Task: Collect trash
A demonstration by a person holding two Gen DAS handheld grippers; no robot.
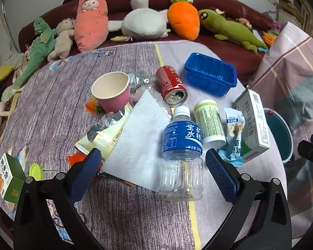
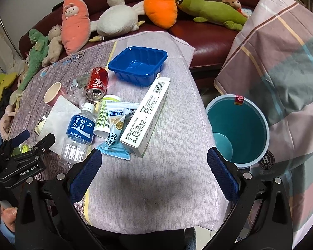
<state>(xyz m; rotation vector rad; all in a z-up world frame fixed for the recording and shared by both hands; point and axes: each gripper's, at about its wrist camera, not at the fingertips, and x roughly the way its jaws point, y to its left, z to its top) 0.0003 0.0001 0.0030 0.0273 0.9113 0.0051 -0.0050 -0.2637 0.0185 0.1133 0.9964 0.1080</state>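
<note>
While both claws are held above the cloth-covered table [image 1: 52, 108], nothing is gripped by either.

Left wrist view
- Left gripper [image 1: 152, 162]: jaws spread wide apart, empty, held over the near end of the trash pile.
- Water bottle [image 1: 182, 145]: laid on its side between the two fingers, cap pointed away, partly resting on the paper napkin [image 1: 139, 137].
- Paper cup [image 1: 112, 91]: pink, tipped on its side, mouth turned to the camera, just behind the napkin.
- Red can [image 1: 171, 85]: laid flat, open top turned to the camera, beside the cup.
- Small white bottle [image 1: 208, 123]: laid right of the water bottle, touching it.
- Blue tray [image 1: 210, 73]: set upright behind the can, near the far table edge.
- Green box [image 1: 8, 177]: stood at the left table edge, well apart from the pile.

Right wrist view
- Right gripper [image 2: 154, 162]: jaws spread wide apart, empty, held over bare cloth.
- White carton [image 2: 148, 114]: laid flat, its near end lying over the snack wrapper [image 2: 114, 133].
- Bin [image 2: 237, 129]: teal, stood on the floor just beside the table's right edge.
- Left gripper: seen at the left edge, beside the water bottle.
- Stuffed toys [image 2: 116, 18]: lined along the sofa [image 2: 208, 39] behind the table.
</note>
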